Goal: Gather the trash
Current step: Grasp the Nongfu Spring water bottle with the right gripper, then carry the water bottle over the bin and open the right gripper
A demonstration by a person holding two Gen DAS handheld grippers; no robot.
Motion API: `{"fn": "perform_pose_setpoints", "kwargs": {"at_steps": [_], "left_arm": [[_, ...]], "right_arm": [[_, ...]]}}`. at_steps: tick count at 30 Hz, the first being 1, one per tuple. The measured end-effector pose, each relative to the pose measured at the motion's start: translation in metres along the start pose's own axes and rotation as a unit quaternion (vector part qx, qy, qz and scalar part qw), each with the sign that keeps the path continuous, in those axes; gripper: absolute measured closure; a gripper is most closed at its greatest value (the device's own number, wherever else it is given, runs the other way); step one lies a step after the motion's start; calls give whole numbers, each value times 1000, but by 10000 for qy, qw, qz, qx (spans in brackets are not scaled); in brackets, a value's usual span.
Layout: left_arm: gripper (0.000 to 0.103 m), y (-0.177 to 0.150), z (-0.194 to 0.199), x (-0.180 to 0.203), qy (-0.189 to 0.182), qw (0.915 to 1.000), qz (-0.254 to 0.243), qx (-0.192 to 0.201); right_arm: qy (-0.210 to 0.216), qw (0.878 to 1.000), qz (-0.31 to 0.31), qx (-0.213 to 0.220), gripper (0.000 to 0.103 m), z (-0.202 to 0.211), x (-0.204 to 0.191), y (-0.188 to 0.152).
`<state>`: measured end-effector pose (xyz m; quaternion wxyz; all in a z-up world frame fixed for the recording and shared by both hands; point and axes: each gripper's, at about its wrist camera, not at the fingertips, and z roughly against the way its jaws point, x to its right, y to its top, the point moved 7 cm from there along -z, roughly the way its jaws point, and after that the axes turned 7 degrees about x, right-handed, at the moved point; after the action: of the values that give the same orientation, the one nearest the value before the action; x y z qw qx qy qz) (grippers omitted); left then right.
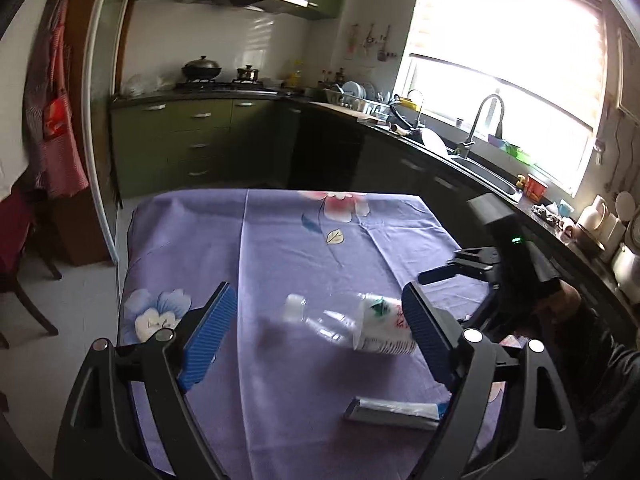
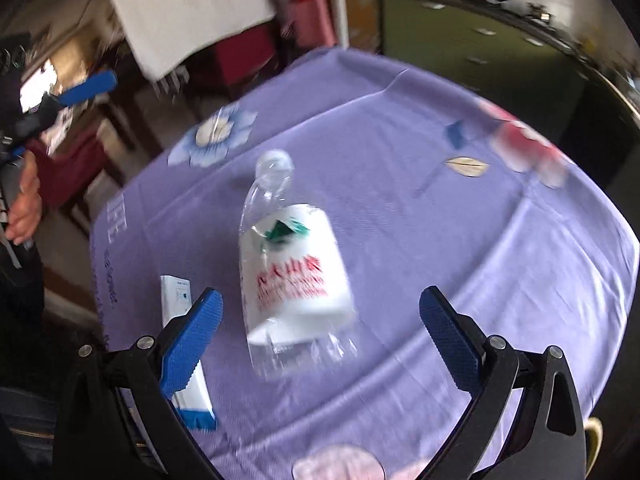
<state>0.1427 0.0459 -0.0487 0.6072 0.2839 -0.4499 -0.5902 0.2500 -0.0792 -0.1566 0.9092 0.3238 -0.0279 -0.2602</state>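
A clear plastic bottle (image 1: 320, 318) with a white label (image 1: 382, 330) lies on its side on the purple flowered tablecloth (image 1: 288, 240). It also shows in the right wrist view (image 2: 294, 272), cap pointing away. A flat white and blue box (image 1: 394, 410) lies near the table's front edge; in the right wrist view (image 2: 182, 320) it sits under the left finger. My left gripper (image 1: 320, 332) is open and empty, above the bottle. My right gripper (image 2: 320, 332) is open and empty, with the bottle between its fingers and slightly ahead; it appears in the left wrist view (image 1: 472, 264) too.
Kitchen cabinets (image 1: 192, 140), a stove with pots (image 1: 216, 76) and a sink with tap (image 1: 480, 148) run behind and right of the table. A dark wooden chair (image 1: 24, 264) stands left. A pink item (image 2: 340, 464) lies at the table's near edge.
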Motion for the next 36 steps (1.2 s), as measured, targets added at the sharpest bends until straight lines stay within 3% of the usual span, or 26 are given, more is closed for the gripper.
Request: {"fn": "perform_pose_setpoints", "kwargs": {"at_steps": [4, 15, 23, 27, 36], "left_arm": [[22, -8, 2, -10, -23, 9998, 182, -37], [22, -19, -9, -7, -132, 9997, 131, -177], [22, -22, -11, -4, -164, 9996, 90, -222], [22, -22, -11, -1, -175, 9996, 49, -228], [22, -24, -11, 1, -162, 9996, 18, -235]], "right_arm": [[30, 9988, 349, -355, 6, -28, -11, 0], [-201, 9917, 976, -817, 6, -59, -22, 2], [-219, 9888, 1124, -959, 19, -65, -28, -3], [-171, 9898, 1038, -956, 38, -66, -29, -4], [-229, 9925, 865, -831, 38, -58, -23, -7]]}}
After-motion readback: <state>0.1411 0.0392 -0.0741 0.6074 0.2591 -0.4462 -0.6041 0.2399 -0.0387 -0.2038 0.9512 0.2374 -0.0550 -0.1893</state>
